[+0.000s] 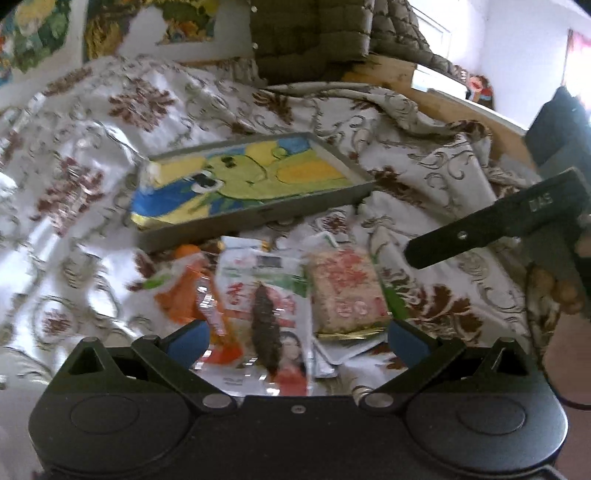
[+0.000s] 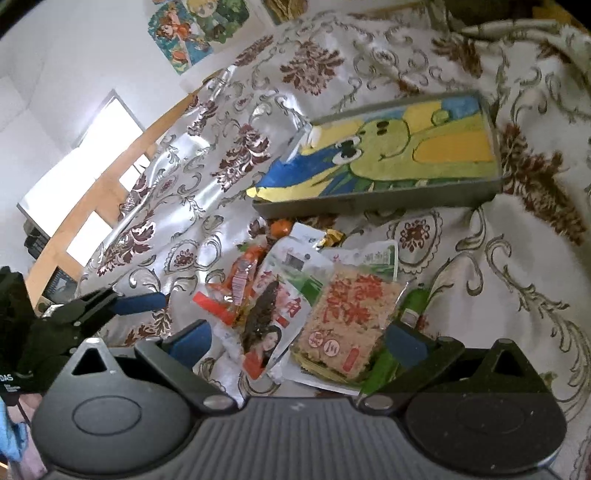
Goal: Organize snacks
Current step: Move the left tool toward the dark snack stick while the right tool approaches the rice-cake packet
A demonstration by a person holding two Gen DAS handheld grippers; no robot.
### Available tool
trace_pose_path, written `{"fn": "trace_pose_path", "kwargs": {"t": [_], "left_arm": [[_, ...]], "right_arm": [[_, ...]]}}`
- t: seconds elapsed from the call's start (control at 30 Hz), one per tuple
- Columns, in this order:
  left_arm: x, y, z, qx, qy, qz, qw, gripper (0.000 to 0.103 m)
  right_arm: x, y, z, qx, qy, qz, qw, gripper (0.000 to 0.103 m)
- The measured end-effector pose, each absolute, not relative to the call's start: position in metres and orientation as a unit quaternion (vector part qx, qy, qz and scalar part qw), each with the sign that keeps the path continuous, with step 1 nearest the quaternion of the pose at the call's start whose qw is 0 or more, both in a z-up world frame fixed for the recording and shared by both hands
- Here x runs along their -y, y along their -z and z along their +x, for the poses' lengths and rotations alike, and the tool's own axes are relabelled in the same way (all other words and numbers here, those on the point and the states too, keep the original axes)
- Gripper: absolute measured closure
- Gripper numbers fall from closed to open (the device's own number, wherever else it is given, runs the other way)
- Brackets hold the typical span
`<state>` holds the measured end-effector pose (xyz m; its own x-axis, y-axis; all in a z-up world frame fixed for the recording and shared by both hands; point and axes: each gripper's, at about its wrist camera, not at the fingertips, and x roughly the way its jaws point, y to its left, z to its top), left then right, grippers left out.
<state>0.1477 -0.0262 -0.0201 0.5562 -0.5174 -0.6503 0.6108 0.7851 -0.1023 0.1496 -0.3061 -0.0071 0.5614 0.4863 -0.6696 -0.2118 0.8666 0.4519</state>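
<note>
Left fingers (image 1: 190, 338) wide astride snack pile (image 1: 277, 295).

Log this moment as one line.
left gripper: open over snack pile | right gripper: open over pink rice-cake packet | grey cartoon-lined tray: no snacks

A white cloth (image 2: 443, 48) with brown floral print covers the surface, below cartoon posters (image 2: 192, 26) on the wall.
</note>
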Motion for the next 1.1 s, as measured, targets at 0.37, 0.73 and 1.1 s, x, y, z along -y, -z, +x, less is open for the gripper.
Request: {"fn": "trace_pose_path", "kwargs": {"t": [0.37,0.73,1.1], "left_arm": [[0.042,0.052,0.179,-0.373,0.365,0.072,0.85,0.001],[0.033,0.074,0.214,-0.413,0.332,0.035,0.848,0.001],[0.036,0.068,0.215,-0.389,0.358,0.037,0.848,0.001]], "right_arm": [[0.301,0.039,0.189,-0.472,-0.231,0.184,0.83,0.0],[0.295,0.06,0.204,-0.498,-0.206,0.181,0.822,0.0],[0.297,0.068,0.217,-0.499,-0.195,0.206,0.819,0.0]]}}
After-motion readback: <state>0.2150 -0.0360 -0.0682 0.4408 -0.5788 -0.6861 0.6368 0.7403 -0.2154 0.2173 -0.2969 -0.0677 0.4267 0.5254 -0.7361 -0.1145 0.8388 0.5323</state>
